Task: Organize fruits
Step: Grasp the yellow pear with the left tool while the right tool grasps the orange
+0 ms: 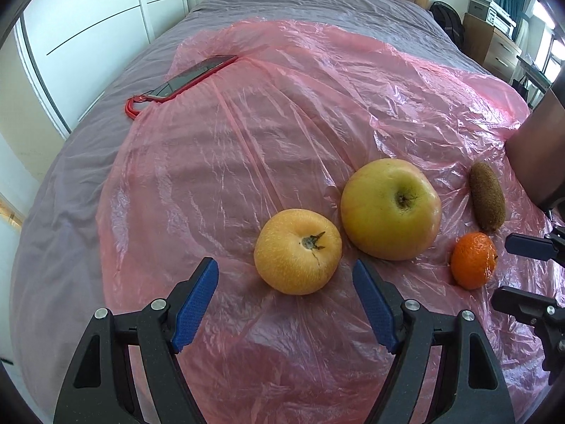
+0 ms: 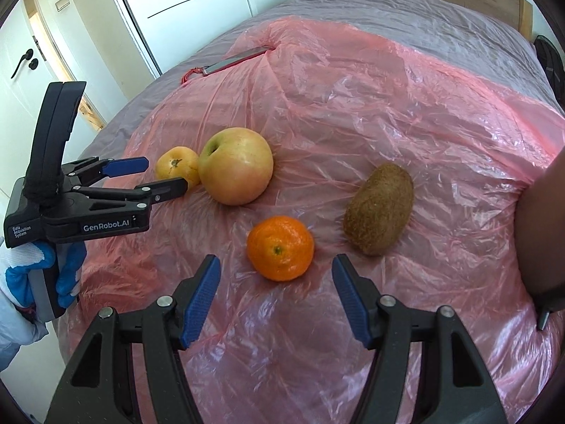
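Four fruits lie on a pink plastic sheet [image 1: 247,148] on the bed. A yellow pear-like fruit [image 1: 298,251] sits just ahead of my open left gripper [image 1: 285,275], touching a large yellow-green apple [image 1: 390,208]. A tangerine [image 1: 474,259] and a brown kiwi [image 1: 487,196] lie to the right. In the right wrist view my open right gripper [image 2: 276,272] stands just short of the tangerine [image 2: 280,247], with the kiwi [image 2: 379,208] right of it, the apple [image 2: 236,165] and the yellow fruit [image 2: 176,168] behind. The left gripper [image 2: 164,176] shows there, open beside the yellow fruit.
A phone in a red case [image 1: 192,76] lies at the sheet's far left edge, also in the right wrist view [image 2: 235,60]. The grey bedcover [image 1: 70,176] drops off at the left. White wardrobe doors [image 1: 91,17] stand beyond. A dark object [image 1: 540,148] stands at the right.
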`<state>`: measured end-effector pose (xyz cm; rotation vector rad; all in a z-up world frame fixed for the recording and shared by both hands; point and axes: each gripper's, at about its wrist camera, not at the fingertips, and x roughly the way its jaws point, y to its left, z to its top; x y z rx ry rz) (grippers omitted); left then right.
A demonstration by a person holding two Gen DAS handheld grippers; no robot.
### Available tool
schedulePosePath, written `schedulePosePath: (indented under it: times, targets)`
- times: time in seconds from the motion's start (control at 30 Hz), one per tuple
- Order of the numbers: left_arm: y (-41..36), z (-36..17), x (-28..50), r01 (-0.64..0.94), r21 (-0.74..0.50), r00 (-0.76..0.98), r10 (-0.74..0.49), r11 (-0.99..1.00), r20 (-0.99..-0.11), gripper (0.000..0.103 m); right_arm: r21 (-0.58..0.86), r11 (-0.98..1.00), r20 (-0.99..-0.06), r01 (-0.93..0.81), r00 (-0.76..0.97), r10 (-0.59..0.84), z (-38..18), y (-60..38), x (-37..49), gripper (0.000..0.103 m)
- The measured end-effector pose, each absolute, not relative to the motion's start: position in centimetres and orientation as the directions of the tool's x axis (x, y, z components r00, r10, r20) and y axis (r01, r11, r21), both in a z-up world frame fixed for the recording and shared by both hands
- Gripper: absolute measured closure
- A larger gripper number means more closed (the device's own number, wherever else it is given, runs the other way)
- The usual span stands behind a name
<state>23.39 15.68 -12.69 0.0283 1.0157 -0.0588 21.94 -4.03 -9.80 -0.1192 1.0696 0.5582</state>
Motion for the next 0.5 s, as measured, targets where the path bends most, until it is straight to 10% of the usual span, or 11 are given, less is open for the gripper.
schedulePosePath:
  times: [0.5]
  targets:
    - [15.7,-14.4,24.8,0.055,-0.031,0.526,-0.055,0.998,-0.849,0.042,0.198,0.818,-0.854,-0.541,0.315,0.415,-12.9,-2.9,24.5,0.004]
